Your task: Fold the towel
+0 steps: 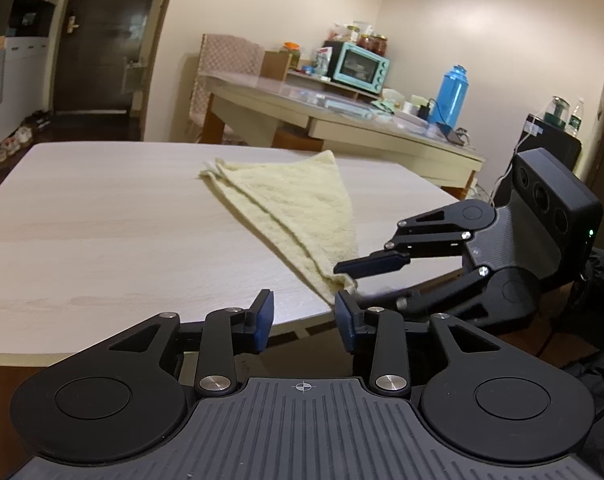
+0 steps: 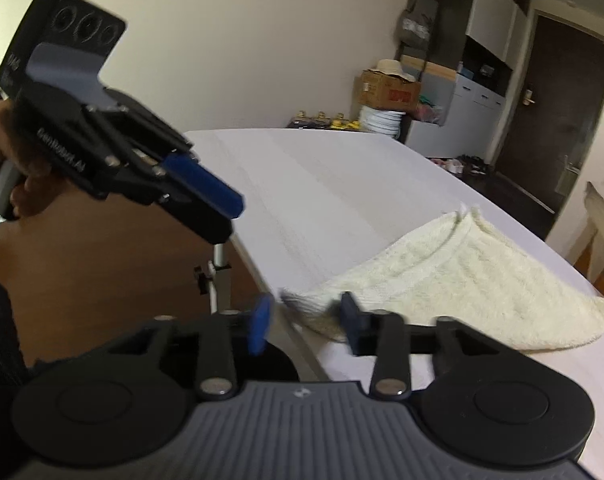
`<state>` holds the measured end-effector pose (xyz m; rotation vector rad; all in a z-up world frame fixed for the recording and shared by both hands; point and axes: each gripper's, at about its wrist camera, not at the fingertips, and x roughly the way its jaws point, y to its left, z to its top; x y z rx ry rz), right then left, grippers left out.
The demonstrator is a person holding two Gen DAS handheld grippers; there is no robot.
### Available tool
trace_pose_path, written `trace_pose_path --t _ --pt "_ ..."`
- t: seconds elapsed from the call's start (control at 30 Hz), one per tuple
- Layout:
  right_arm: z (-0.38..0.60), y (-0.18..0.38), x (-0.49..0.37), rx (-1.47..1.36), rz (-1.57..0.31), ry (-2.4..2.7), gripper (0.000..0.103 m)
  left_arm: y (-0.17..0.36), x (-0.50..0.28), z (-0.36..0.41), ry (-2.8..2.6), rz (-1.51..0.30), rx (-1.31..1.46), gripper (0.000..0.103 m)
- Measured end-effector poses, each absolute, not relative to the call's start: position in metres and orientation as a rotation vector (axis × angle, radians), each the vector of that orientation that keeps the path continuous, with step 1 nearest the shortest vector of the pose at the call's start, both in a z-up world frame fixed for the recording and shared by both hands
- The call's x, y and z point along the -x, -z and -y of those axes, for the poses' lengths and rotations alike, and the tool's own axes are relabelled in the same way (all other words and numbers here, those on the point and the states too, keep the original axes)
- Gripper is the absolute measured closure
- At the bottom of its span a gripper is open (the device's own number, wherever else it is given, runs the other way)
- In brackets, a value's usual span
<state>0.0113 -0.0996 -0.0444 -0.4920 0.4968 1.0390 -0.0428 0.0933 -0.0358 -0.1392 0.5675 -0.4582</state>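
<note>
The pale yellow towel point(image 1: 302, 208) lies folded into a triangle on the light wood surface point(image 1: 102, 220), its near tip reaching the edge at about 5 o'clock in the left wrist view. The left gripper point(image 1: 304, 322) hovers just off that edge with its fingers spread apart and nothing between them. The right gripper point(image 1: 352, 280) comes in from 3 o'clock, its fingers open around the towel's near tip (whether the pads touch the cloth cannot be told). In the right wrist view the towel point(image 2: 482, 280) spreads toward 3 o'clock, the right gripper point(image 2: 306, 322) straddles its corner, and the left gripper point(image 2: 222, 208) hangs at 10 o'clock.
</note>
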Motion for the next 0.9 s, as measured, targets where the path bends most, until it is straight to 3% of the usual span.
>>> trace_pose_path --t 0.03,0.07,0.4,0.9 --pt "0.101 0.043 -0.013 0.484 -0.501 -1.04 0.089 0.036 0.043 -0.094 0.456 -0.566 0.139 0.061" --pt "0.102 0.042 -0.016 0.477 -0.506 -1.04 0.091 0.036 0.043 -0.095 0.454 -0.564 0.139 0.06" --pt "0.15 0.015 0.012 0.467 -0.551 -1.194 0.093 0.022 0.009 -0.098 0.448 -0.544 0.042 0.045" --pt "0.179 -0.009 0.023 0.421 -0.595 -1.301 0.093 0.03 -0.11 -0.081 0.554 -0.608 -0.292 0.041"
